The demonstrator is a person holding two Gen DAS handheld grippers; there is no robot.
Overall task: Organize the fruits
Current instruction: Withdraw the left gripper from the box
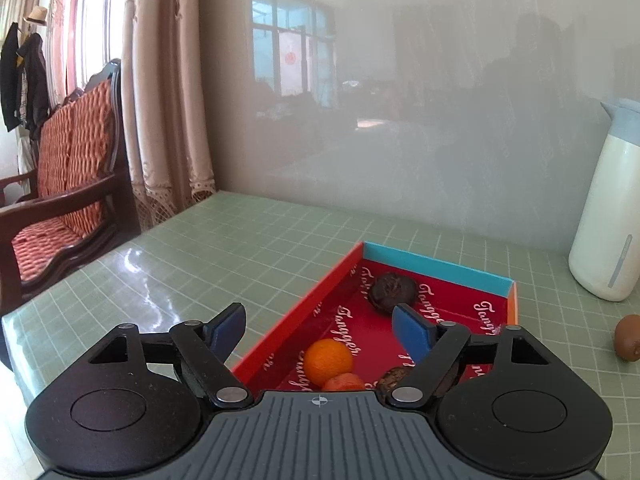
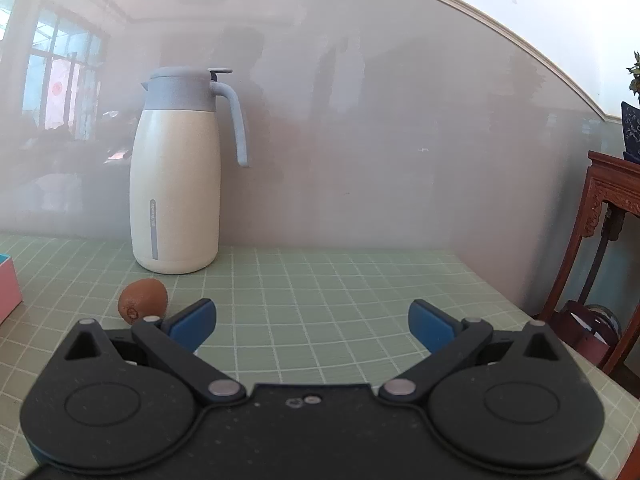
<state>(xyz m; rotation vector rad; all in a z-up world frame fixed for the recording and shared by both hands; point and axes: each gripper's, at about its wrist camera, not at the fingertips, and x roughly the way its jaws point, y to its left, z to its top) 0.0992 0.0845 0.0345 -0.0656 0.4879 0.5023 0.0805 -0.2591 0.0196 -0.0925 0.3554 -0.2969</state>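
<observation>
I'm in a home, probably a living room: a carved dark wooden bench with orange patterned cushions (image 1: 60, 184), beige lace-edged curtains (image 1: 164, 92) at a window, coats on a rack (image 1: 22, 80), and a cream thermos jug with a pale blue lid (image 2: 178, 172) on my green grid-patterned desk (image 2: 340, 288).

Green gridded table (image 2: 320, 280), red tray (image 1: 300, 312), jug (image 2: 176, 184), kiwi (image 2: 143, 300)

Glossy grey wall (image 1: 440, 120), curtained window (image 1: 92, 28) w/ cushioned wood bench (image 1: 68, 184) left, green-grid table (image 1: 240, 248).
</observation>
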